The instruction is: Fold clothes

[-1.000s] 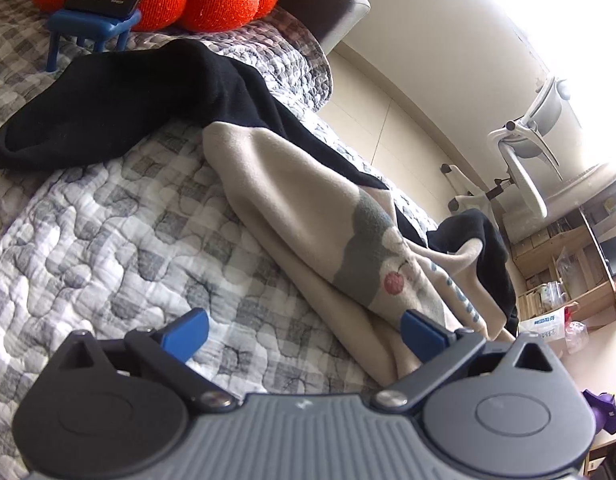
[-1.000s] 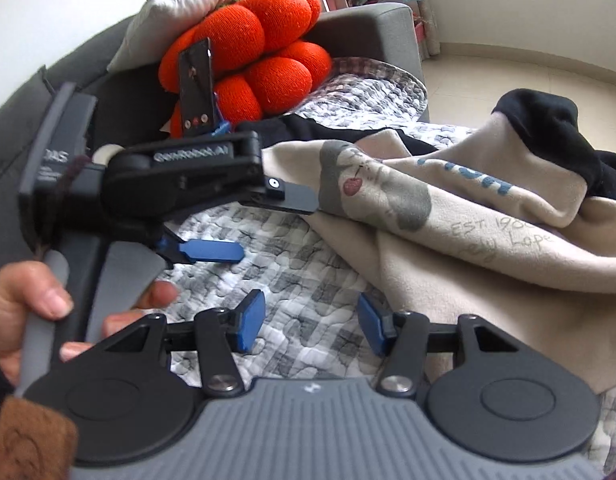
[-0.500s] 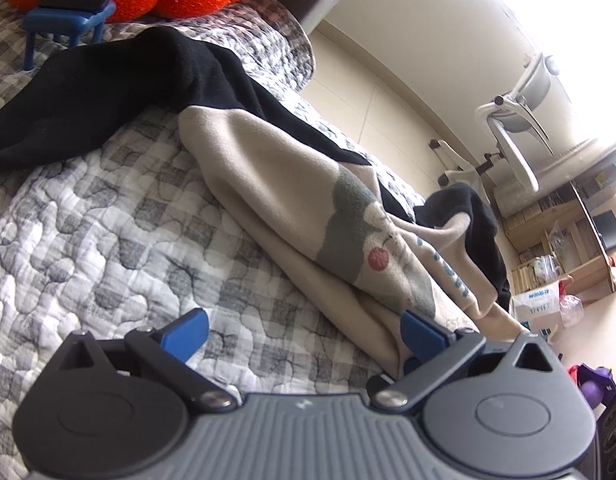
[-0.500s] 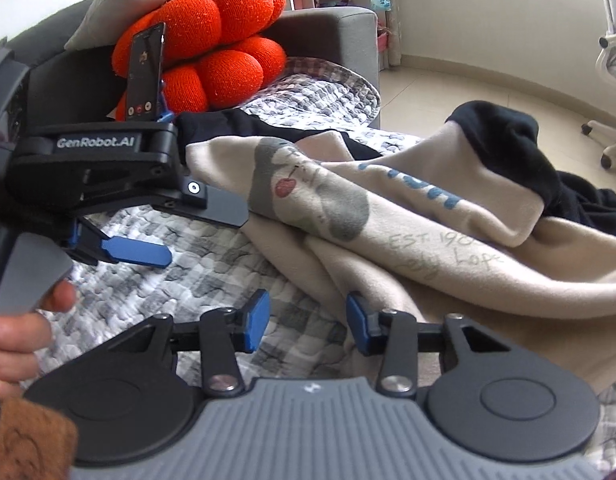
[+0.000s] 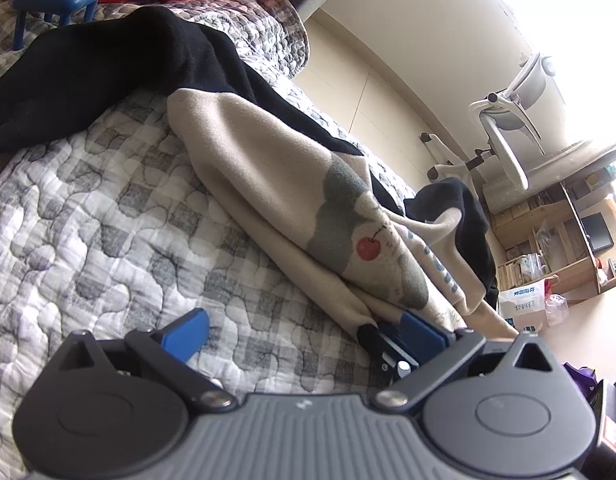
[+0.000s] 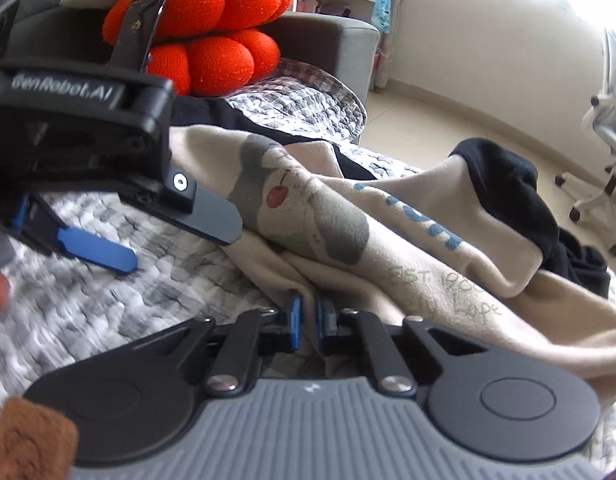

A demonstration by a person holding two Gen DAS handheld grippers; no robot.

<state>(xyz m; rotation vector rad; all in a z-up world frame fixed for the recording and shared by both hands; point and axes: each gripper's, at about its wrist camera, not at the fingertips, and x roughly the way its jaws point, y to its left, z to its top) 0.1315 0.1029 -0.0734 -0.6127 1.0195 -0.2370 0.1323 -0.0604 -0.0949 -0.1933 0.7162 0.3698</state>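
Lower frame: the beige sweatshirt's hem hides behind the right tool, pinched shut on it; left tool gapes wide

Sweatshirt on quilt, cushion behind

beige sweatshirt, checked quilt, open tongs

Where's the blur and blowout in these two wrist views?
Left wrist view: sharp on the beige garment, top-right corner blown out white behind the office chair. Right wrist view: motion smear on the quilt and the left gripper.
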